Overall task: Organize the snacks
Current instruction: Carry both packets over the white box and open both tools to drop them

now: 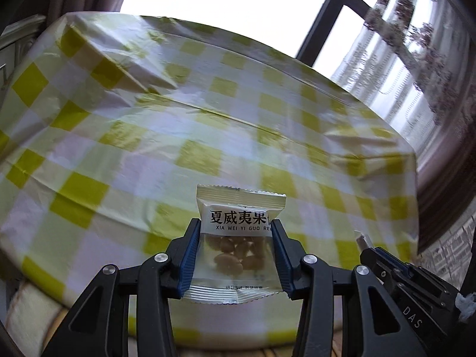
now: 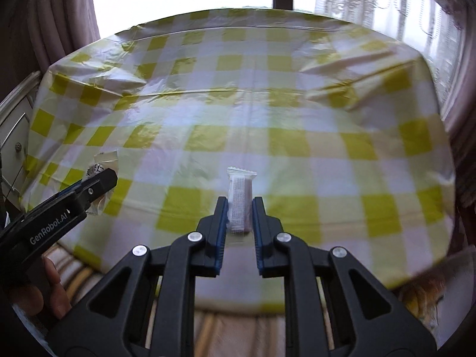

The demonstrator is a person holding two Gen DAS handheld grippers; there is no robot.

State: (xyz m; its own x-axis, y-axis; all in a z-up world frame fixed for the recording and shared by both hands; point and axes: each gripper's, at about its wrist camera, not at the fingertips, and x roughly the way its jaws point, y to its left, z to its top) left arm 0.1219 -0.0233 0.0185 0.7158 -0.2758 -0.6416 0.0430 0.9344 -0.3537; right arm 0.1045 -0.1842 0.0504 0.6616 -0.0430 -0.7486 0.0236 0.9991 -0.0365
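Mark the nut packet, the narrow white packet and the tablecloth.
nut packet [image 1: 238,223]: left wrist view, printed label.
narrow white packet [image 2: 239,199]: right wrist view, ribbed face.
tablecloth [image 2: 267,113]: right wrist view, bare checked middle.

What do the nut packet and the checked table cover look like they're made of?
Nut packet: thin plastic film, likely; clear glossy window showing the nuts, crimped sealed ends. Table cover: probably thin plastic sheet, glossy; it shines under window light and holds sharp creases.

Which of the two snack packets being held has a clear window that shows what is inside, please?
The macadamia nut packet in the left gripper: pale nuts show through its lower half. The narrow white packet in the right gripper is opaque.
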